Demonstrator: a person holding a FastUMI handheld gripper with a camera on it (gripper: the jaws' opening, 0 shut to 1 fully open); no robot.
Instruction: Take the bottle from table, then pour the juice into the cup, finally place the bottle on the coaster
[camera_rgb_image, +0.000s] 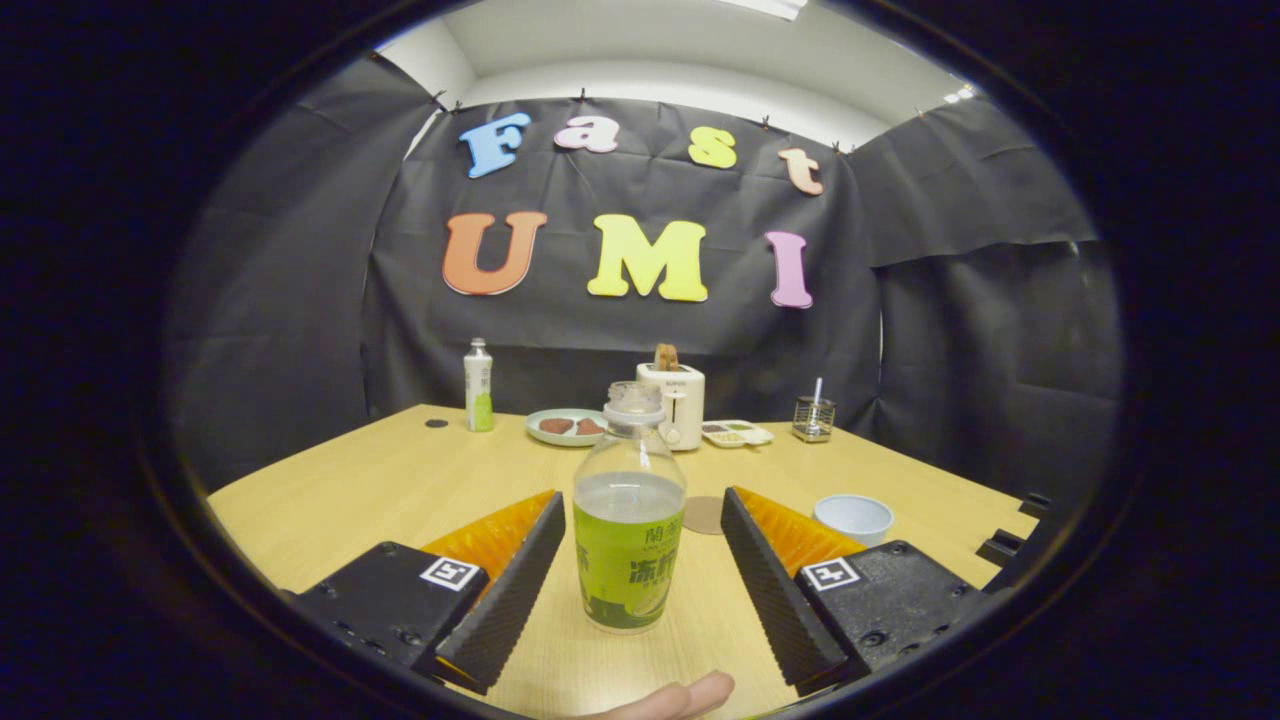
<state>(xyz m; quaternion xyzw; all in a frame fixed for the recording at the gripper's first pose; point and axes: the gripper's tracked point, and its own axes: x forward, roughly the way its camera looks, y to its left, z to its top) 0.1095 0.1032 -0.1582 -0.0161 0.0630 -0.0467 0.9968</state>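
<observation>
A clear bottle with a green label and no cap stands upright on the wooden table, about half full of clear liquid. It sits between the two fingers of my gripper, which is open, with a gap on each side of the bottle. A round brown coaster lies just beyond the bottle, partly hidden behind it. A pale blue cup stands to the right of the coaster, beyond the right finger.
At the back of the table stand a second capped bottle, a plate with brown pieces, a white toaster, a small divided dish and a glass holder. A fingertip shows below the bottle.
</observation>
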